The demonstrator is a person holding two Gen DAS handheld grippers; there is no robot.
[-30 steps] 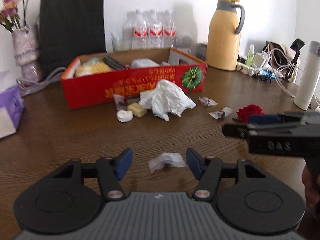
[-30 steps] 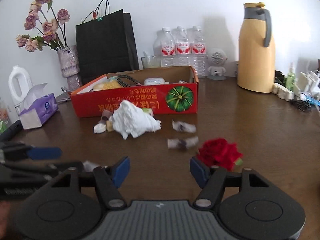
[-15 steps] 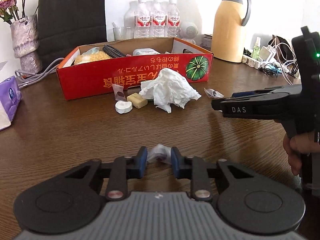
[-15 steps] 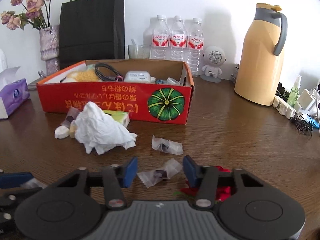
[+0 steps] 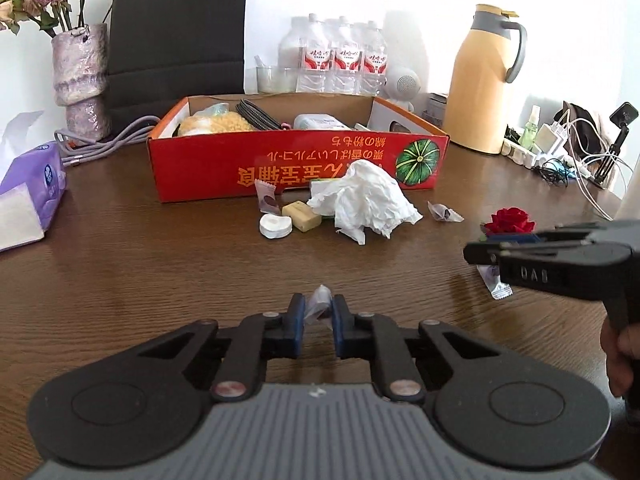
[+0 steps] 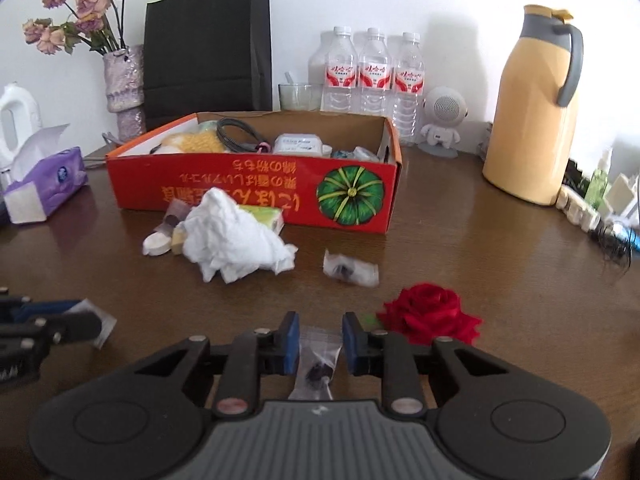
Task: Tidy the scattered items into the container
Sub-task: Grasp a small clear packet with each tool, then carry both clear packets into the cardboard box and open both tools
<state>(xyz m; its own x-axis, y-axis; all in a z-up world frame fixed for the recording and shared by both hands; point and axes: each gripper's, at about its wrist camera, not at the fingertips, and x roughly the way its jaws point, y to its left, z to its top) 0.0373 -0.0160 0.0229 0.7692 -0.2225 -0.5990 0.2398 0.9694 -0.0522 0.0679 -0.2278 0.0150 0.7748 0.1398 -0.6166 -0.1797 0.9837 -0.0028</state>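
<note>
Brown table (image 5: 120,264) was noted, with the red box (image 5: 296,168) at its far side, straight ahead of both grippers and well apart from them. Left gripper (image 5: 316,320): jaws narrowed onto a small clear packet (image 5: 320,304), held lengthwise between the pads. Right gripper (image 6: 320,340): jaws likewise closed on a second packet (image 6: 318,364), its long axis along the fingers. Box lay about equally near to each. Loose items left in front of the box: tissue (image 6: 232,236), third packet (image 6: 350,270), rose (image 6: 430,312).

Against one second earlier: both jaws had been wide and both packets flat on the table; half a second earlier the right was only straddling its packet.
</note>
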